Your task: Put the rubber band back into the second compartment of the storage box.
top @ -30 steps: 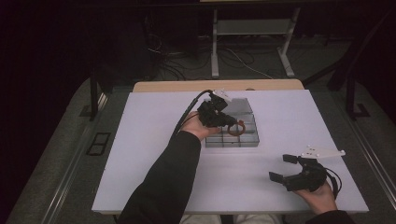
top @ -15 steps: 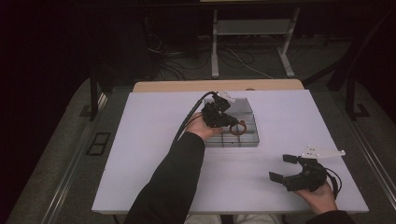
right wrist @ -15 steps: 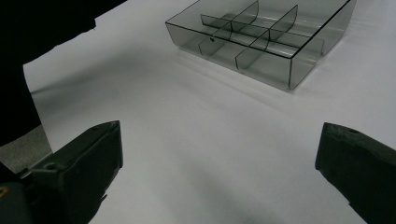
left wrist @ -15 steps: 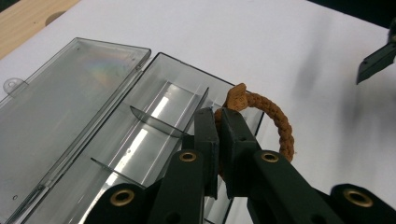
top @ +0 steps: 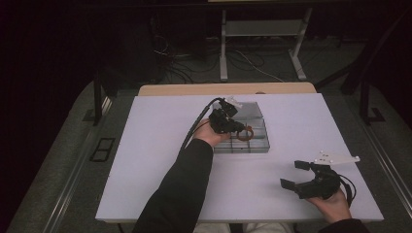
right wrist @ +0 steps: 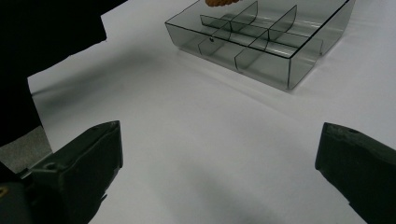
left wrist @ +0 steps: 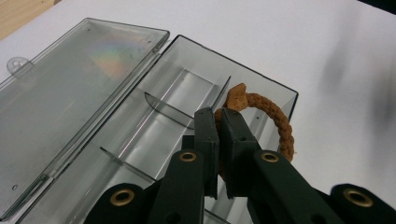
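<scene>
**Braided ring pinched over the divided box**

In the high view, the left claw (top: 238, 127) is seen held over a clear divided box (top: 255, 145) that sits near the middle of the white counter (top: 150, 160). A brown braided ring (top: 246, 133) is seen at the claw's tip, above the right part of the box. The box's lid (top: 245, 108) is laid open on the far side. The right claw (top: 297, 174) is held near the counter's front right corner, well apart from the box, with its jaws spread.

In the left gripper view, the left claw (left wrist: 219, 126) is shown pressed together on the braided ring (left wrist: 275, 123), which is pinched between the two black jaws and stands out to the right of them. The ring is located over the end compartment of the box (left wrist: 187, 88), beside the box's end wall; whether it touches the bottom cannot be told. The open lid (left wrist: 70, 93) is seen lying flat at the left.

In the right gripper view, the right claw (right wrist: 219, 158) is shown wide apart with nothing between its jaws, over bare counter (right wrist: 210, 140). The box (right wrist: 289, 60) is seen farther off, and a part of the ring (right wrist: 219, 3) is cut by the upper edge.
</scene>
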Demonstrator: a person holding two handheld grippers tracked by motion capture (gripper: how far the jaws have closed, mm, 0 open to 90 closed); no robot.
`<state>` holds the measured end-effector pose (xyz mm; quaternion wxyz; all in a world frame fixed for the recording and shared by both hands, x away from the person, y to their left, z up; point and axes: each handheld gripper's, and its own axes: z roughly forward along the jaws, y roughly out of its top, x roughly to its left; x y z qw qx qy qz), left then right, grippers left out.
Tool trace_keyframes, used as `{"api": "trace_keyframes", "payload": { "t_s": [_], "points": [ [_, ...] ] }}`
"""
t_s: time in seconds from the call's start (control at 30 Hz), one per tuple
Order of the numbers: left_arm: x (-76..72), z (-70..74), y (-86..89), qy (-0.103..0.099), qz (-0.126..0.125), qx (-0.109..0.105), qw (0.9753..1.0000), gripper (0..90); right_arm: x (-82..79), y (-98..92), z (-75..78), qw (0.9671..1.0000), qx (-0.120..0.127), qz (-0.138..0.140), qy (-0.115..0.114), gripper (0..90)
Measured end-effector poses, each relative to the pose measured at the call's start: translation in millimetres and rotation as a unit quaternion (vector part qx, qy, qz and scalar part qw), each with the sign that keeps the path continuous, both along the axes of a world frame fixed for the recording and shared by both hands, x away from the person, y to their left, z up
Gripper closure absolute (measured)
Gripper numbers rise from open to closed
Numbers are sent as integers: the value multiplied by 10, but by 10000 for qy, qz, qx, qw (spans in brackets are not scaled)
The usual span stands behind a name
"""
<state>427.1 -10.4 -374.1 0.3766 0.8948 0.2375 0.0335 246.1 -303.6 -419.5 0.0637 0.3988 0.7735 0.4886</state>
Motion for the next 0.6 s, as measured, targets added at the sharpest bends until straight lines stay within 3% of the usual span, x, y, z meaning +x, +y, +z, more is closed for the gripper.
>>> {"api": "trace_keyframes", "payload": {
  "t_s": [0.6],
  "points": [
    [41,-173,22,62,79,56,9999,846,-2,1,2,10000,-10,24,39,0]
  ]
}}
